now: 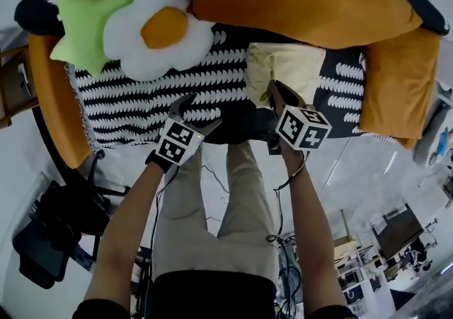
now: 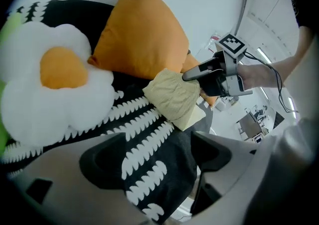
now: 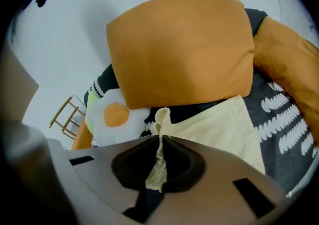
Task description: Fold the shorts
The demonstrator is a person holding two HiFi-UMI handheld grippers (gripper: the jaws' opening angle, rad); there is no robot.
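Black-white patterned blanket (image 1: 134,98): pale yellow shorts (image 3: 214,124) bunched, ribbed waistband pinched in right tool (image 3: 159,144); left tool (image 2: 162,151) released.

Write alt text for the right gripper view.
The right tongs are shut on the gathered edge of pale yellow shorts, which lie spread on a black-and-white blanket. A big orange cushion stands behind, a fried-egg pillow to the left.

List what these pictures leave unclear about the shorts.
- Head view: the pale yellow fabric shorts are partly hidden behind the right gripper and its marker cube; their full outline cannot be made out.
- Right gripper view: the gripper's own body covers the shorts' near edge.
- Left gripper view: the shorts are bunched; their fold count cannot be told.
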